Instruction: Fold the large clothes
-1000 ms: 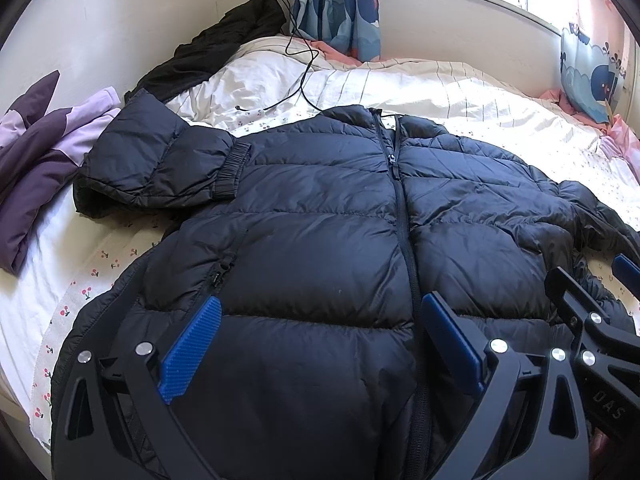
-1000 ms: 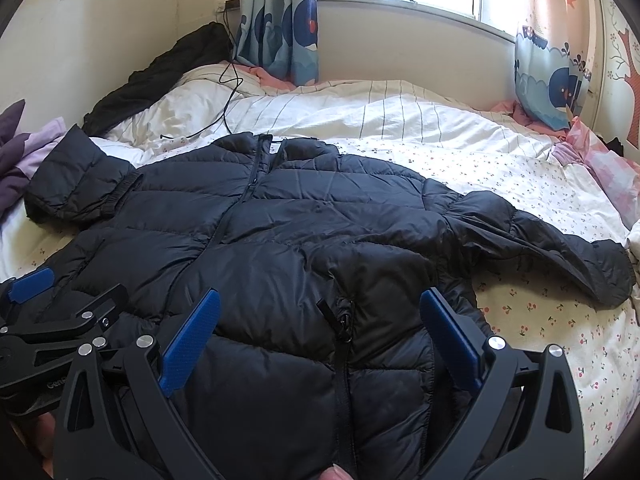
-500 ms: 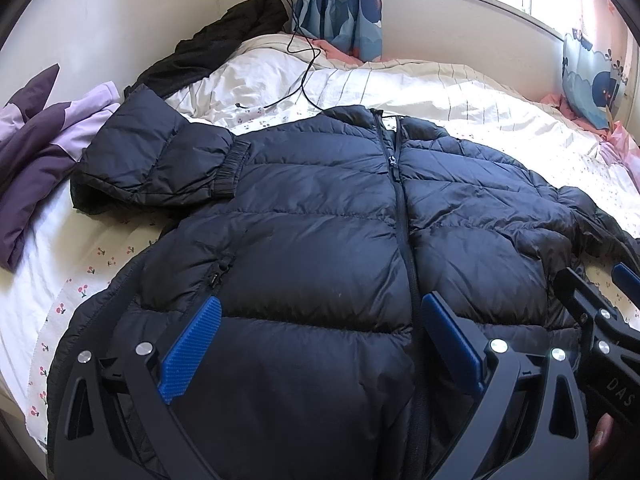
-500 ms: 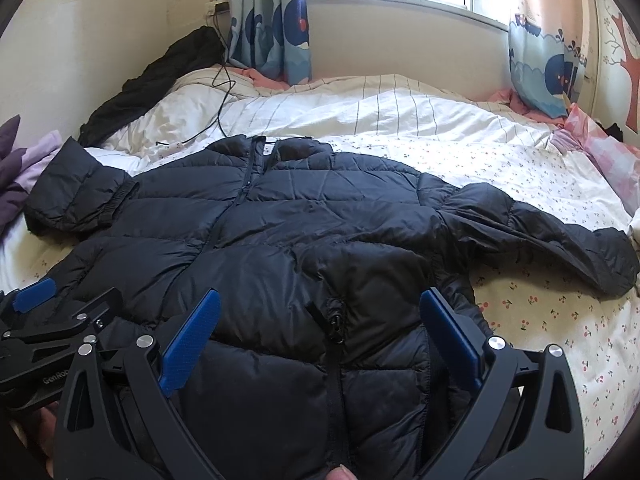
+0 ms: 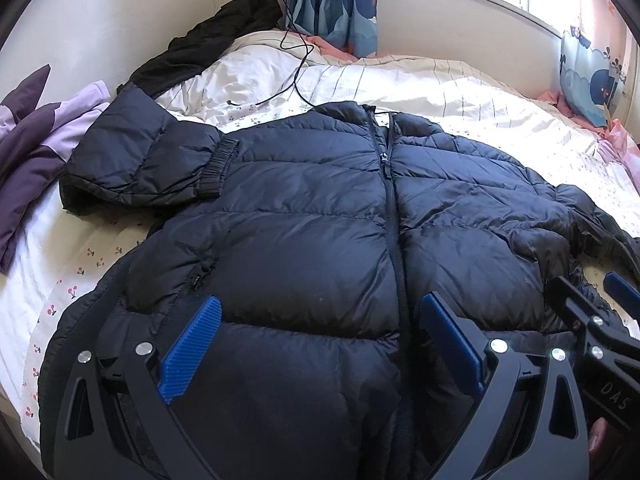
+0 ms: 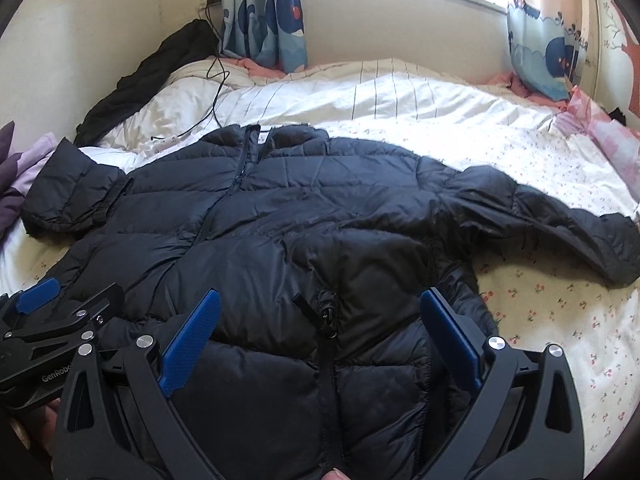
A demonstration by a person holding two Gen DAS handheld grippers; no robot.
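Left wrist view: dark puffer jacket point(image 5: 320, 216) spread front-up on the bed point(image 5: 460, 92), zipped, collar toward the window wall. Left sleeve point(image 5: 148, 160) folded back, cuff resting at the shoulder. Left claw point(image 5: 320, 344) wide open above the lower hem, blue pads point(image 5: 190, 354) apart, nothing between them. Right claw point(image 5: 592, 312) visible at the right edge, just beside. Purple garment point(image 5: 28, 144) off to the left; black garment point(image 5: 208, 44) against the wall; black cable point(image 5: 296, 60) trailing over the white duvet.

Right wrist view: same jacket point(image 6: 280, 232) flat on the bed point(image 6: 560, 312), right sleeve point(image 6: 560, 224) stretched out sideways on the floral sheet. Right claw point(image 6: 320, 344) wide open over the hem near a pocket zip point(image 6: 328, 316), gripping nothing. Left claw point(image 6: 60, 304) at the lower left edge. Patterned curtains point(image 6: 264, 12) beside the window.
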